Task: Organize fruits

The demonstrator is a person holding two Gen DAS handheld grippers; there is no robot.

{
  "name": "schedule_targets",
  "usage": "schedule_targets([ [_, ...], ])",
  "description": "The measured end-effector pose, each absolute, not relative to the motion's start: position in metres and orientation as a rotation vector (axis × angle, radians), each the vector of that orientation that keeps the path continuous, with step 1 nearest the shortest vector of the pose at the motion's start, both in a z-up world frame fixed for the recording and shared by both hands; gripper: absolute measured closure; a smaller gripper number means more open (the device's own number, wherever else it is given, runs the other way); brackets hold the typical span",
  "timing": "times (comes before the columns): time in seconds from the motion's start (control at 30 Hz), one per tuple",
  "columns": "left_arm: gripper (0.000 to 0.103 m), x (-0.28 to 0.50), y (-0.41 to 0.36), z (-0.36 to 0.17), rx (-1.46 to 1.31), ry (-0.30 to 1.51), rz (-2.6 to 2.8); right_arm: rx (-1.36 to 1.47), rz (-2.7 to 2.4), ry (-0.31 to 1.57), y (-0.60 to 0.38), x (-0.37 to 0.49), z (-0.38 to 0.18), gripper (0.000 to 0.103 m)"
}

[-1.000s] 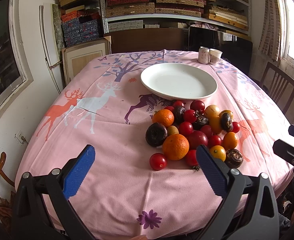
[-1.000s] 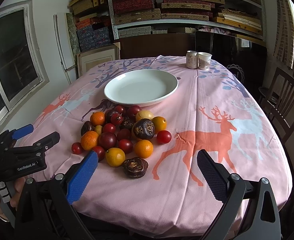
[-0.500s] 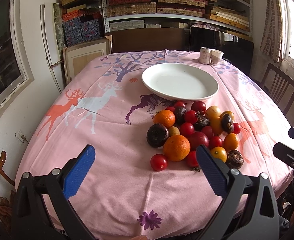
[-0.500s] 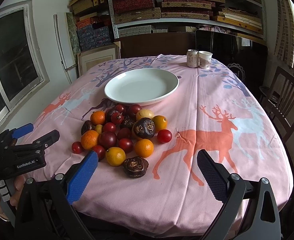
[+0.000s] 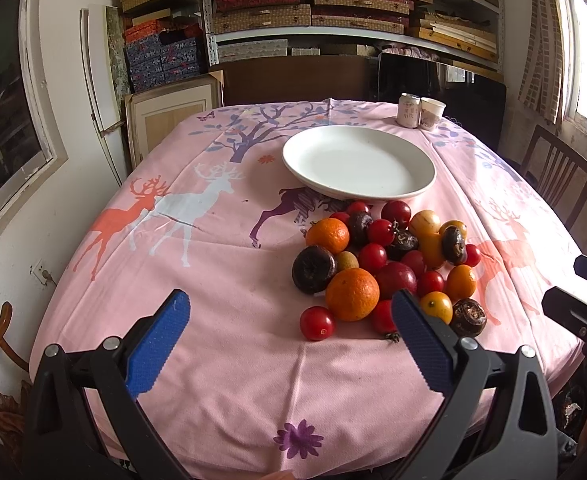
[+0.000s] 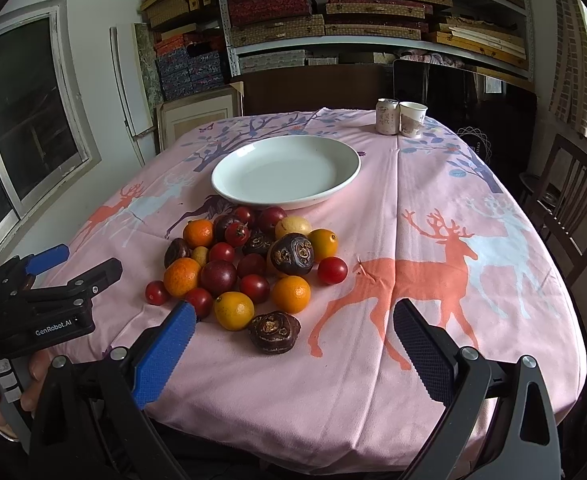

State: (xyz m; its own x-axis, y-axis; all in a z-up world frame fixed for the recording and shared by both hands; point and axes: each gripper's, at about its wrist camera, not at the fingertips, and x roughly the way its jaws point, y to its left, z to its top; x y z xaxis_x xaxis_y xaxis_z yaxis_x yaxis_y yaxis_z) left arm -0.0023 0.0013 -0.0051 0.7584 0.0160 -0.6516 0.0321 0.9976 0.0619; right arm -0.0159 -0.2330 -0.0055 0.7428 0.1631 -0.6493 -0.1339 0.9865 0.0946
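A pile of fruit point(image 5: 389, 264) lies on the pink tablecloth: oranges, red tomatoes, dark wrinkled fruits, a yellow one. It also shows in the right wrist view point(image 6: 249, 264). An empty white plate point(image 5: 359, 162) point(image 6: 285, 172) sits just beyond the pile. My left gripper point(image 5: 289, 320) is open and empty, near the table's front edge, left of the pile. My right gripper point(image 6: 293, 332) is open and empty, in front of the pile, close to a dark wrinkled fruit point(image 6: 273, 332). The left gripper's body shows at the left in the right wrist view point(image 6: 45, 304).
A can point(image 6: 386, 116) and a paper cup point(image 6: 412, 119) stand at the table's far right. Wooden chairs stand at the right point(image 6: 573, 208). Shelves of boxes point(image 5: 333, 4) fill the back wall. The cloth point(image 5: 197, 240) left of the pile holds no objects.
Both views have shifted only slightly; the fruit pile and plate sit a touch higher in the left wrist view. Nothing was grasped or moved.
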Motion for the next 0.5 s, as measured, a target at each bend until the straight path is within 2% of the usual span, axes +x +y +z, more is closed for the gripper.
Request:
schedule_targets([
  [0.23,0.004,-0.002,0.003,-0.01,0.071,0.705,-0.014,0.038,0.16,0.721,-0.233,-0.015,-0.008,0.003],
  [0.5,0.004,0.014,0.017,-0.067,0.141,0.855,-0.047,0.079,0.141,0.771,-0.247,-0.003,-0.029,0.003],
])
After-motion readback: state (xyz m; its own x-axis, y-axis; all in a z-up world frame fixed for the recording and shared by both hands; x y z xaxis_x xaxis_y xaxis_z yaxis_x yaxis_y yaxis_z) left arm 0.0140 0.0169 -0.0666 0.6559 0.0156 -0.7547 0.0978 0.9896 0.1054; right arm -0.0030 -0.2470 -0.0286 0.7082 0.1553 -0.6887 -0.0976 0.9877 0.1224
